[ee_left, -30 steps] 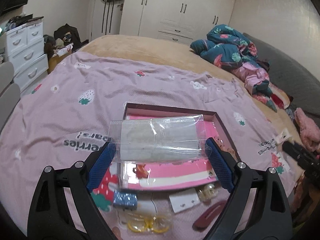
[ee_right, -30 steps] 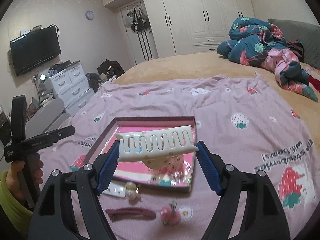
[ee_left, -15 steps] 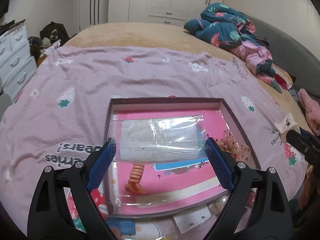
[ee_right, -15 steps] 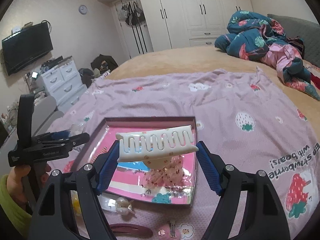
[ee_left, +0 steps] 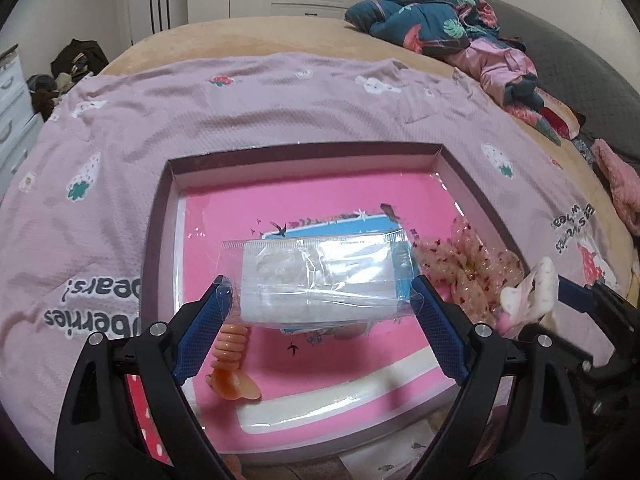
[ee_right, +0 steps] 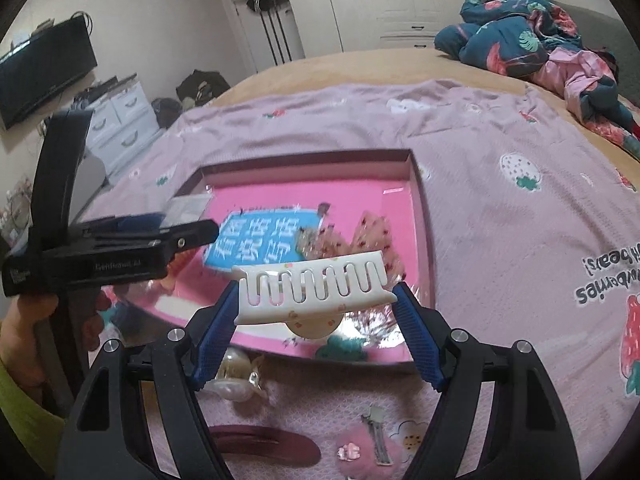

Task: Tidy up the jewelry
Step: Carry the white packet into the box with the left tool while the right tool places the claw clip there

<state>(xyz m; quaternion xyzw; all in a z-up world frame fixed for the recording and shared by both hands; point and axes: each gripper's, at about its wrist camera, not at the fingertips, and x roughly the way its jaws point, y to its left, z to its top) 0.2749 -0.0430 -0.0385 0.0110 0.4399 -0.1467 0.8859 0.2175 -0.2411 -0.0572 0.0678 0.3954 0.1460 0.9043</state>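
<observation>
My left gripper is shut on a clear plastic bag and holds it just above a shallow box with a pink lining, which lies on the lilac bedspread. An orange spiral hair tie and a pink speckled bow lie in the box. In the right wrist view my right gripper is shut on a white toothed hair claw over the near right part of the box. The left gripper hangs over the box's left side.
On the bedspread in front of the box lie a dark red hair clip, a pearl clip, a small metal clip and a pink fuzzy piece. A crumpled quilt sits at the far right. A hand holds the left tool.
Both grippers have come down and forward over the box, which now fills more of each view. The bag and the hair claw stay gripped as before.
</observation>
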